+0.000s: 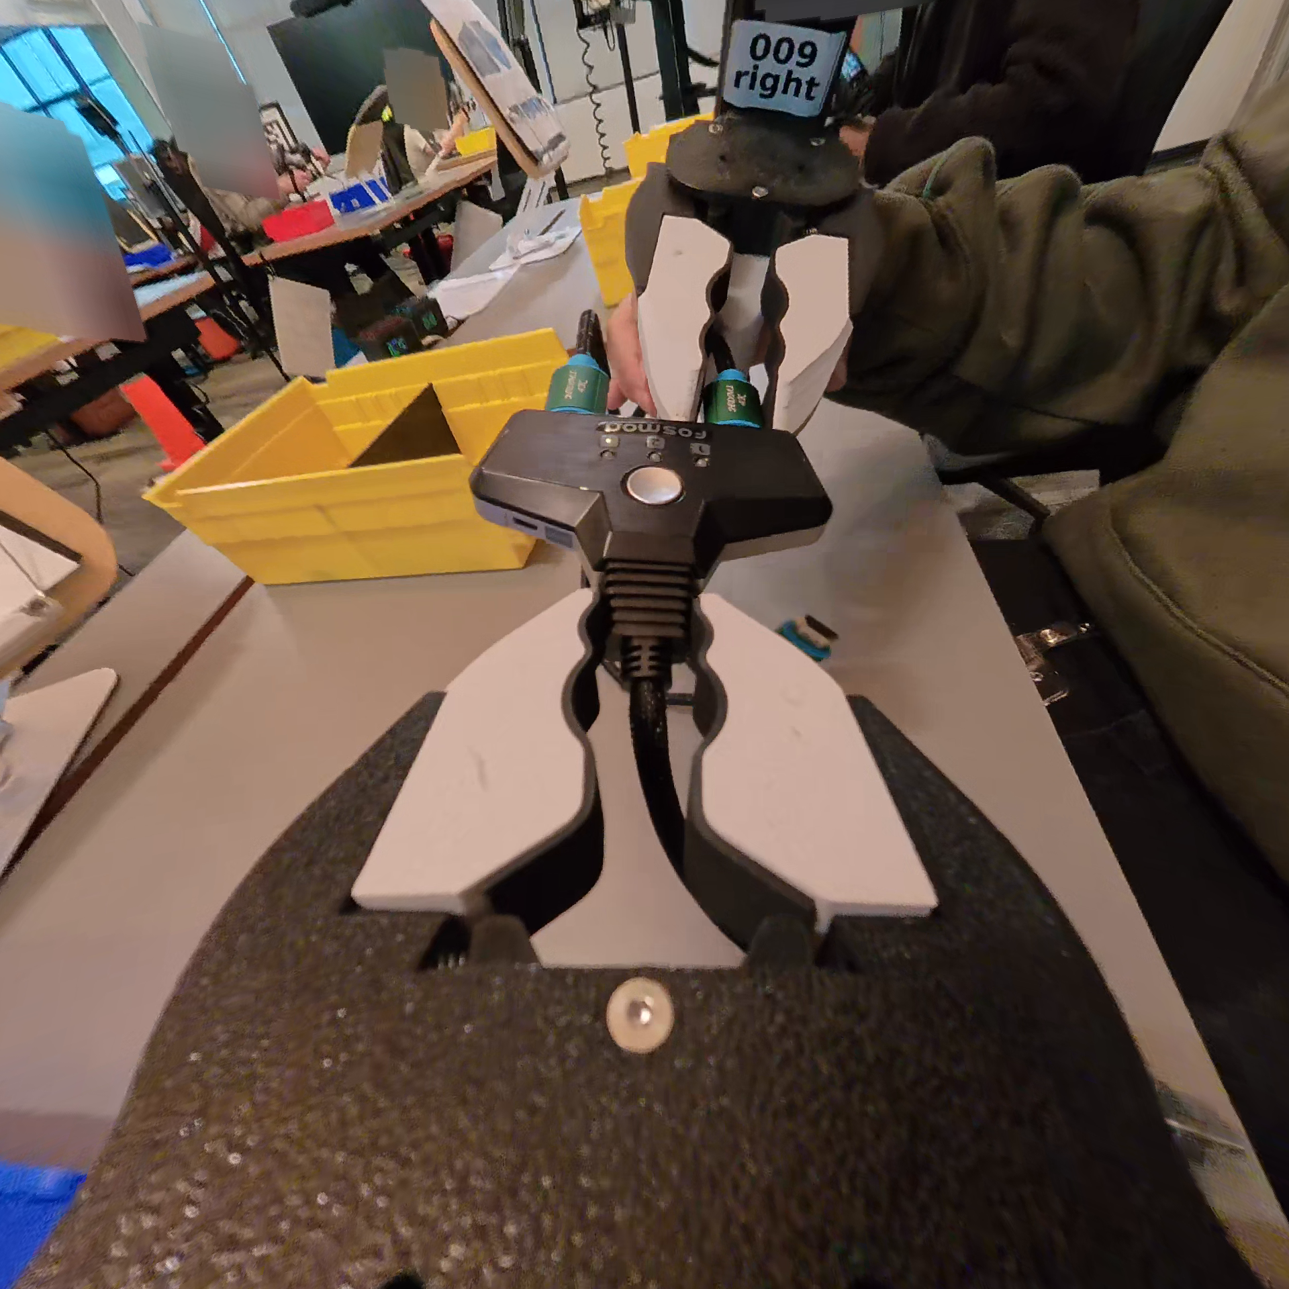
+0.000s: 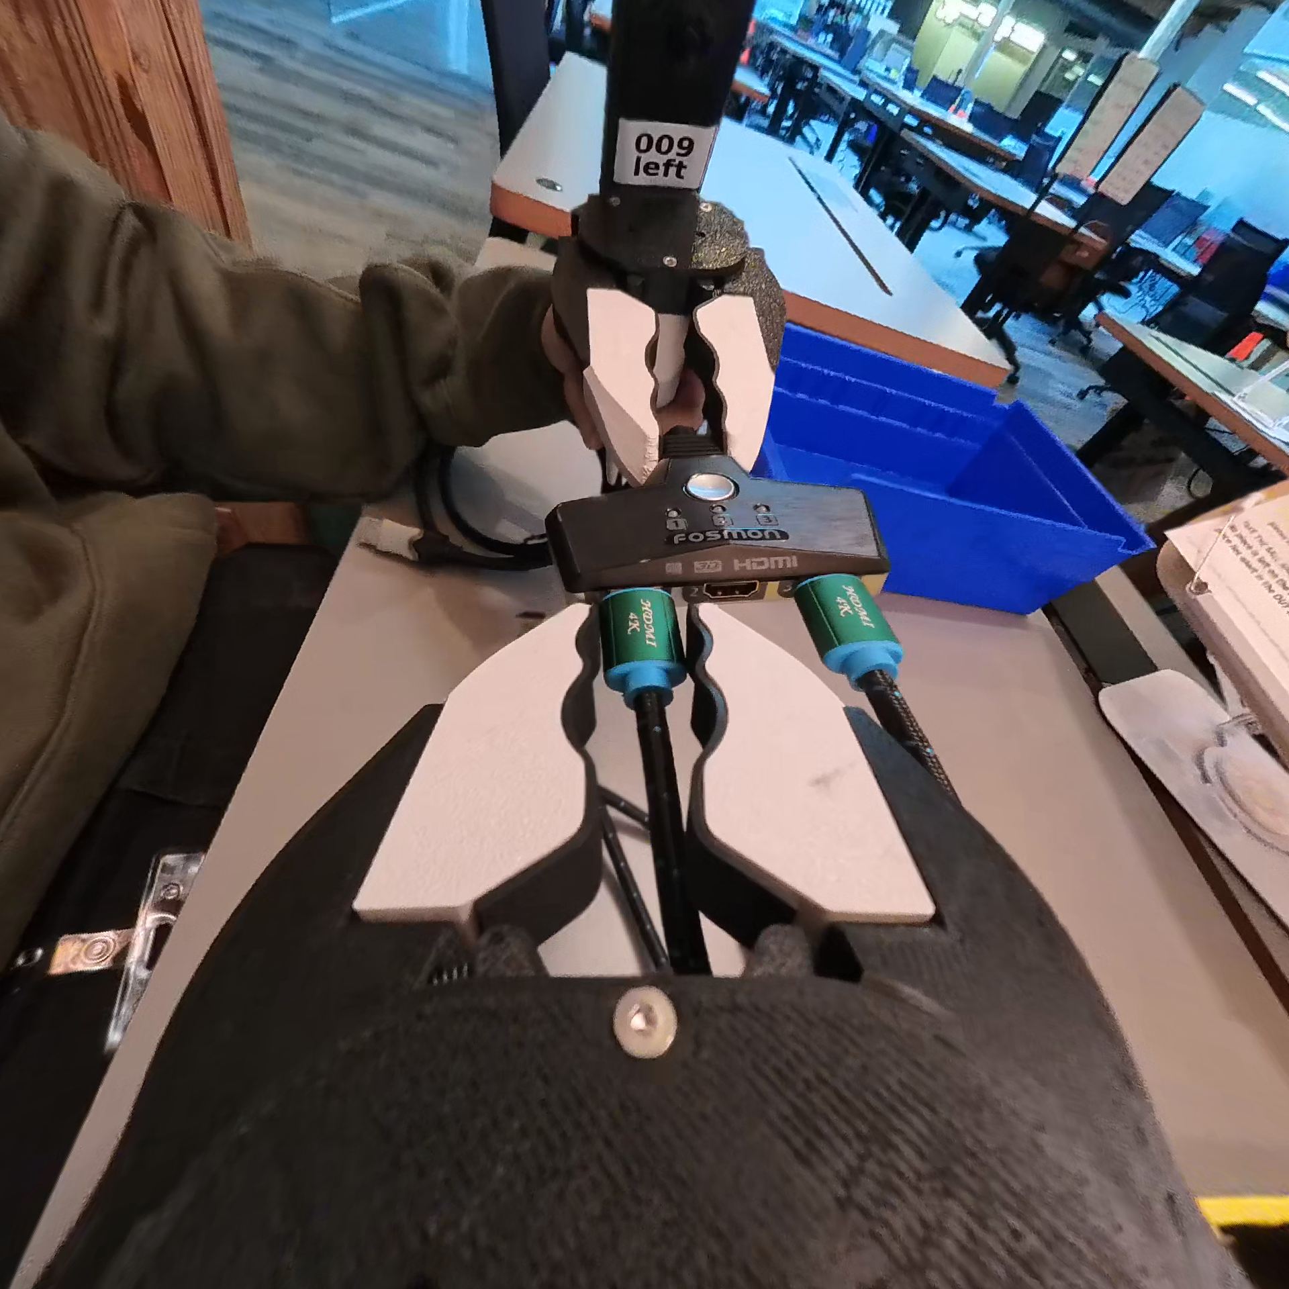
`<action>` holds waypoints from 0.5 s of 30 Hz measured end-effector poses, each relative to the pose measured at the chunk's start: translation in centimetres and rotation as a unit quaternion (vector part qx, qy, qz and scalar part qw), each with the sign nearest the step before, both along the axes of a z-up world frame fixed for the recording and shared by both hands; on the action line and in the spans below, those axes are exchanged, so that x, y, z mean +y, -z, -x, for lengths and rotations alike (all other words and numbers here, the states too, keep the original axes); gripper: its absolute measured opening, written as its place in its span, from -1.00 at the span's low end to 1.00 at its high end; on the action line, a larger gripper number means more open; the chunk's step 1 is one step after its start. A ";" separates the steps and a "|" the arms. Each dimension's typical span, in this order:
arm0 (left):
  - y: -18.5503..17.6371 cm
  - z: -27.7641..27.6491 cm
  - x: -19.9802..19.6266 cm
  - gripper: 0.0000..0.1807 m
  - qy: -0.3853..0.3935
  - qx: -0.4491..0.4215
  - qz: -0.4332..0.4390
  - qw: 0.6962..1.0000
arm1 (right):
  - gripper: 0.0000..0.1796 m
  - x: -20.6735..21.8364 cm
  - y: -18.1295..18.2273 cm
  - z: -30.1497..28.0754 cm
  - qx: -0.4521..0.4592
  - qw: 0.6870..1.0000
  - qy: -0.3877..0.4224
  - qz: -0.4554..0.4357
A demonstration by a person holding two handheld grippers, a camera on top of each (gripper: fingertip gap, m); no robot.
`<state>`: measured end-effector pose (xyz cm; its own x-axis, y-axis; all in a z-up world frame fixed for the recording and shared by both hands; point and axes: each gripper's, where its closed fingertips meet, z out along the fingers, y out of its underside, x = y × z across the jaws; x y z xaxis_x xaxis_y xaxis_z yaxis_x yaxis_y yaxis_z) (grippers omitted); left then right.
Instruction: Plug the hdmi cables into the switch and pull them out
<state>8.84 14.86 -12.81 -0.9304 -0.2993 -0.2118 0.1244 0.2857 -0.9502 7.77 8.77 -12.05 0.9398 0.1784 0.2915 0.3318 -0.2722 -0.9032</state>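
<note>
The black HDMI switch (image 1: 649, 481) is held just above the grey table (image 1: 314, 662). My left gripper (image 1: 647, 607) is shut on its ribbed cable collar (image 1: 649, 593). It also shows in the right wrist view (image 2: 687, 460), behind the switch (image 2: 711, 537). Two green HDMI plugs sit in the outer ports. My right gripper (image 2: 640, 621) is shut on the left plug (image 2: 638, 631). The other plug (image 2: 844, 624) is untouched. The middle port (image 2: 731, 591) is empty. A third teal plug (image 1: 809, 638) lies loose on the table.
A yellow bin (image 1: 335, 488) stands left of the switch. A blue bin (image 2: 941, 502) stands behind it in the right wrist view. Papers in a stand (image 2: 1241, 579) are at the right edge. A coiled black cable (image 2: 474, 530) lies by the person's green sleeve (image 2: 209, 349).
</note>
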 end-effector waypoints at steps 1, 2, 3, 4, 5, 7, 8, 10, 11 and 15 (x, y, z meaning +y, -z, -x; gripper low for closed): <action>-0.4 0.0 0.3 -0.76 0.000 -0.005 0.007 1.000 | -0.74 0.3 -0.4 0.1 -0.004 1.000 -0.003 0.010; -0.8 0.1 0.6 -0.76 -0.001 -0.010 0.014 1.000 | -0.74 0.5 -0.9 0.1 -0.009 1.000 -0.005 0.019; -1.3 0.0 0.9 -0.76 -0.004 -0.017 0.022 1.000 | -0.74 0.9 -1.4 0.0 -0.013 1.000 -0.006 0.025; -1.8 0.1 1.2 -0.76 -0.005 -0.023 0.029 0.999 | -0.74 1.2 -2.0 0.0 -0.012 0.999 -0.009 0.032; -2.3 0.1 1.5 -0.76 -0.006 -0.029 0.037 0.999 | -0.75 1.5 -2.6 0.1 -0.010 0.999 -0.011 0.038; -3.4 0.2 1.9 -0.76 -0.004 -0.042 0.051 0.998 | -0.75 2.0 -3.8 0.3 0.003 0.999 -0.013 0.053; -3.8 0.3 2.0 -0.76 -0.003 -0.048 0.055 0.997 | -0.75 2.1 -4.3 0.4 0.015 0.998 -0.014 0.065; -4.5 0.5 2.1 -0.76 -0.002 -0.054 0.064 0.996 | -0.75 2.3 -5.1 0.6 0.016 0.997 -0.012 0.080; -4.7 0.6 2.2 -0.76 -0.001 -0.056 0.069 0.996 | -0.75 2.3 -5.4 0.8 0.017 0.996 -0.013 0.084; -5.2 0.9 2.3 -0.76 0.003 -0.059 0.082 0.995 | -0.76 2.3 -6.3 1.2 0.019 0.996 -0.014 0.087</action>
<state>7.90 17.12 -7.60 -0.9036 -0.3333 -0.2691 0.2397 0.1270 -0.9625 6.56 11.09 -5.80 0.9438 0.2485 0.2177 0.3071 -0.4163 -0.8558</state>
